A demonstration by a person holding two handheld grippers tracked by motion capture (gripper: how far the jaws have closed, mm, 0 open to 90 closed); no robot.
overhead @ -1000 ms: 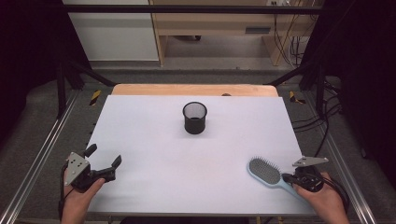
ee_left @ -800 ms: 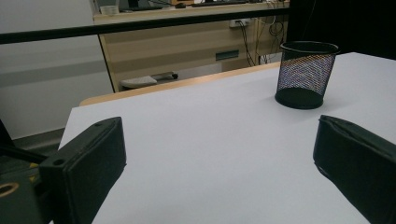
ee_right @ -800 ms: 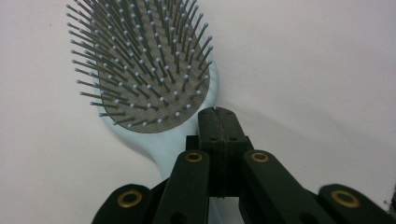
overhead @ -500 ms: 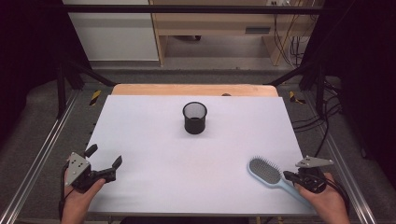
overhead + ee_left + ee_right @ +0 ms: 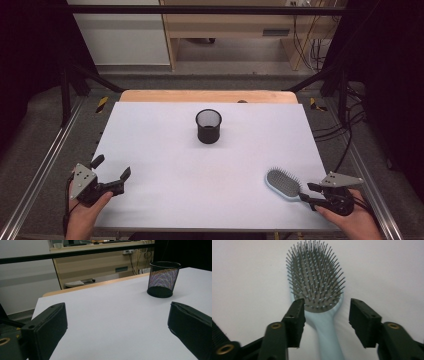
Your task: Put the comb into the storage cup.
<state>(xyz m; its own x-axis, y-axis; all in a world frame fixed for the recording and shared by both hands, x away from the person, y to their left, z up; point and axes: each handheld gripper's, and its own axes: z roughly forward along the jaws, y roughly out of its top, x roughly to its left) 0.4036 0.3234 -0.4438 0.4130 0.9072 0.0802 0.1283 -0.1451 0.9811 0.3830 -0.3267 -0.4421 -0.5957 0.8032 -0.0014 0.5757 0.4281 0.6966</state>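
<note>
Hairbrush (image 5: 318, 287), pale-blue plastic with grey bristles, lies handle between right gripper's (image 5: 327, 320) just-opened, parted jaws.

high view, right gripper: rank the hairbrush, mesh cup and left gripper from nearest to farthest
1. Hairbrush: lying flat just left of the right gripper, its handle between the open jaws, which have just been opening.
2. Mesh cup: upright at the table's middle, farther back.
3. Left gripper: at the table's near left corner, open.
</note>
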